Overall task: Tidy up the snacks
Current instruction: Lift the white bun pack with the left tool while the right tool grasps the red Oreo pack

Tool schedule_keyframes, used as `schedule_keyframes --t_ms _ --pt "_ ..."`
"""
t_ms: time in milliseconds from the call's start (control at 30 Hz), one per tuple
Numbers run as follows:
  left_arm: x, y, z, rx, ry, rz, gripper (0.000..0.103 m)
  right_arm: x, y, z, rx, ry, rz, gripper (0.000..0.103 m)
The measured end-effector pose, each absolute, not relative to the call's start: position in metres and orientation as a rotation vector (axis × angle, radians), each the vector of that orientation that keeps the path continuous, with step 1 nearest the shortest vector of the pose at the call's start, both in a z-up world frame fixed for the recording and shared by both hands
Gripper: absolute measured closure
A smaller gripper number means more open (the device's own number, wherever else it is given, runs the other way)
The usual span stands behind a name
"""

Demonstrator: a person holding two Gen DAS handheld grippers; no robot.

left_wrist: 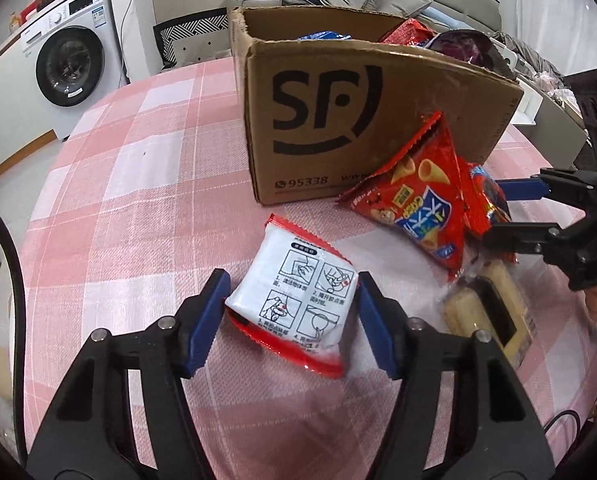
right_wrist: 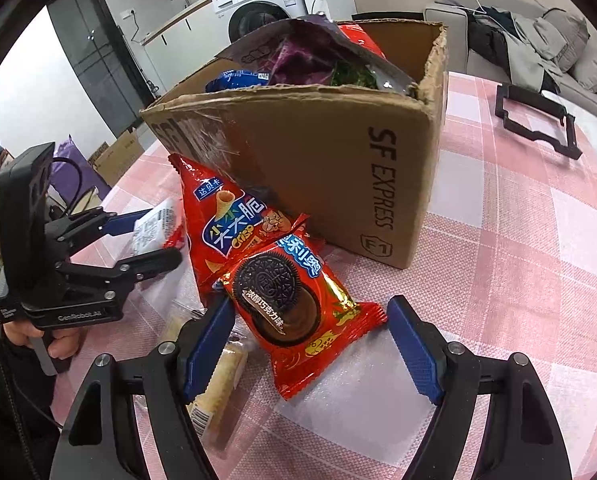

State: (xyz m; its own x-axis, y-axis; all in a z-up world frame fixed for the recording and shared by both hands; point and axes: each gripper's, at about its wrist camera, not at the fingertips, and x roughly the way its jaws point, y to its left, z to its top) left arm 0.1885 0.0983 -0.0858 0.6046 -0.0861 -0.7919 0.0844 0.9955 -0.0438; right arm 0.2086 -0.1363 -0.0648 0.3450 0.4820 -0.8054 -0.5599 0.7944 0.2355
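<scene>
The white packet with red edges [left_wrist: 294, 296] lies flat on the pink checked tabletop [left_wrist: 138, 184], printed side up with four line drawings. The left gripper [left_wrist: 292, 322] has its blue pads at either side of it: the pad at 9 o'clock sits against the packet's edge, the pad at 3 o'clock just beside the other edge, so the jaws are around the packet, but whether they press on it cannot be told from this view. In the right wrist view the same gripper [right_wrist: 154, 236] shows at 9 o'clock, held by a hand [right_wrist: 38, 336], with the white packet between its fingers.

At 2 o'clock from the packet a red cone-crisp bag [left_wrist: 422, 200] leans upright against the cardboard box [left_wrist: 338, 120], its top corner touching the box wall. A red chocolate-cookie bag [right_wrist: 294, 312] rests against the crisp bag's lower part and on the tabletop. The right gripper [right_wrist: 310, 344] stands released: its jaws are spread to both sides of the cookie bag's lower end, the pads clear of the wrapper. Beside the left pad lies a clear pack of pale wafer rolls [right_wrist: 218, 376], flat on the tabletop.

The box, marked SF, is open at the top and holds a purple bag [right_wrist: 298, 56], a blue bag [right_wrist: 238, 78] and a red one [left_wrist: 406, 32]. At 1 o'clock on the tabletop lies a black frame [right_wrist: 538, 120]
</scene>
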Motion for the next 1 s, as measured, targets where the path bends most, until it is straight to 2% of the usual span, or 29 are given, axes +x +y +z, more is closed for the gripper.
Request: schedule_keyframes --t_ms 267,467,567,1000 --pt "0.179 0.109 -0.087 -0.043 0.908 -0.094 0.045 0.208 -0.124 -0.062 -0.151 1.002 0.687 0.023" --pt "0.172 0.109 -0.086 -0.047 0.903 -0.069 0.045 0.205 -0.112 -0.061 -0.202 0.972 0.715 0.042" --pt "0.172 0.111 -0.085 -0.058 0.901 -0.061 0.045 0.201 -0.109 -0.063 -0.199 0.971 0.717 0.056" --pt "0.172 0.113 -0.08 -0.074 0.888 -0.041 0.045 0.174 -0.132 -0.06 -0.088 0.954 0.663 0.056"
